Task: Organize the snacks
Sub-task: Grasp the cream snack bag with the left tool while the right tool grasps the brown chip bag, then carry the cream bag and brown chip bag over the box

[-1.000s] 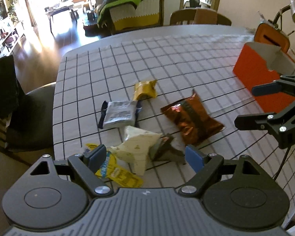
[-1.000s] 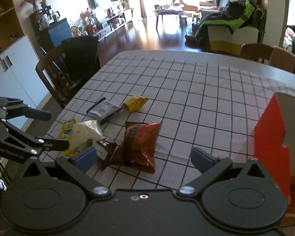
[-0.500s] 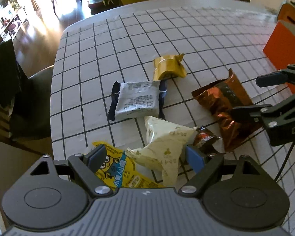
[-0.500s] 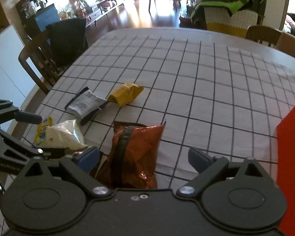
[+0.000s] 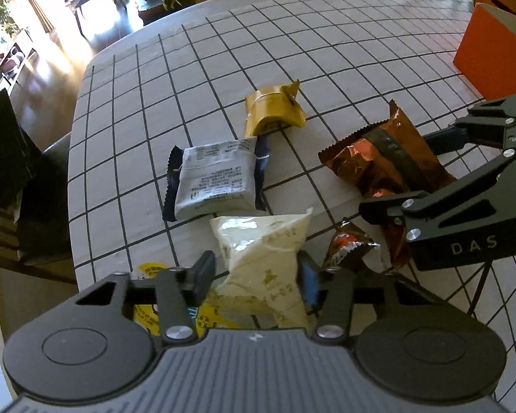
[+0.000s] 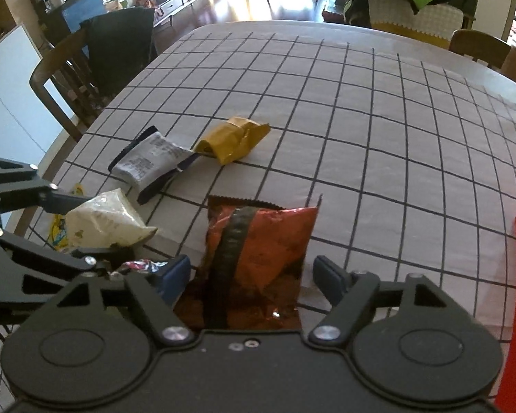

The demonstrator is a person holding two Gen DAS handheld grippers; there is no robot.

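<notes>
A cream packet (image 5: 258, 258) lies near the table's front edge. My left gripper (image 5: 256, 278) is closing on it, and both pads meet its sides. An orange-brown chip bag (image 6: 258, 241) lies flat between the fingers of my right gripper (image 6: 253, 275). That gripper's jaws are closing too, with a thin gap left on each side of the bag. A gold packet (image 5: 271, 113) and a grey packet with dark ends (image 5: 216, 182) lie farther out. A small brown wrapper (image 5: 347, 244) sits between the two grippers. A yellow packet (image 5: 151, 272) lies partly under the cream one.
An orange box (image 5: 492, 58) stands open at the right of the checked tablecloth (image 5: 326, 34). A chair with dark cloth over it (image 6: 103, 55) stands at the left table edge. More chairs (image 6: 478, 48) stand along the far side.
Both grippers came down and closer to the snacks. The left jaws narrowed onto the cream packet. The right jaws narrowed around the chip bag.
</notes>
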